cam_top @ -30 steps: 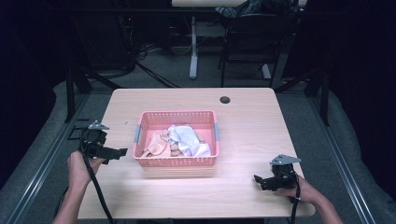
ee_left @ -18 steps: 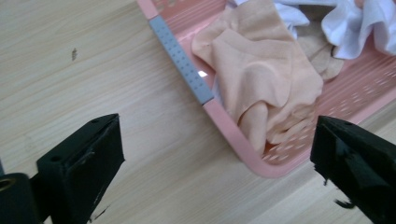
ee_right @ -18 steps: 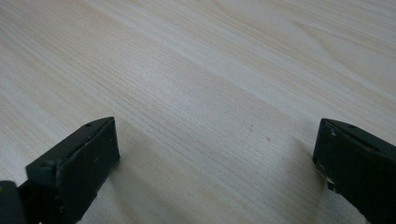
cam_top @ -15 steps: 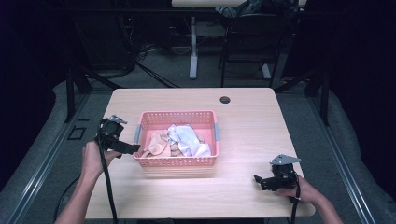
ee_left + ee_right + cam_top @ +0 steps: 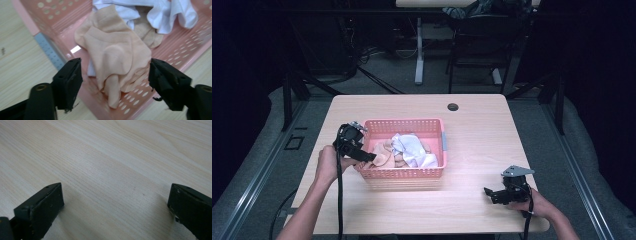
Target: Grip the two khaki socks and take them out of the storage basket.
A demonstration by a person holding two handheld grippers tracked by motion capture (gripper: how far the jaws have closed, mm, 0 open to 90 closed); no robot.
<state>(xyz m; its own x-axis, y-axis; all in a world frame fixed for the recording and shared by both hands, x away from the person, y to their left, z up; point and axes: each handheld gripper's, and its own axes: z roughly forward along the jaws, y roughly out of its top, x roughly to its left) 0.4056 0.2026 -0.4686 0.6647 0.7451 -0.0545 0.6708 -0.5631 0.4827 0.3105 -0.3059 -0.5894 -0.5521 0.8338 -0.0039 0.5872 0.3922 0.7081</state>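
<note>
A pink plastic basket (image 5: 407, 173) stands in the middle of the table and holds peach socks (image 5: 387, 155) and white cloth (image 5: 410, 148). My left gripper (image 5: 366, 159) hangs open over the basket's left corner. In the left gripper view its jaws stand wide apart on either side of a bunched peach sock (image 5: 117, 56), with white cloth (image 5: 165, 12) behind. My right gripper (image 5: 491, 194) rests low over the bare tabletop at the front right, open, with nothing but wood grain (image 5: 112, 177) between its jaws.
The basket has grey handles (image 5: 444, 141) on its short sides. A dark round grommet (image 5: 453, 106) sits in the table near its far edge. Chairs and a desk leg stand on the dark floor beyond the table.
My left gripper has moved from the table's left edge rightward to the basket's left corner and now points at the peach socks. The right gripper has stayed in place.
</note>
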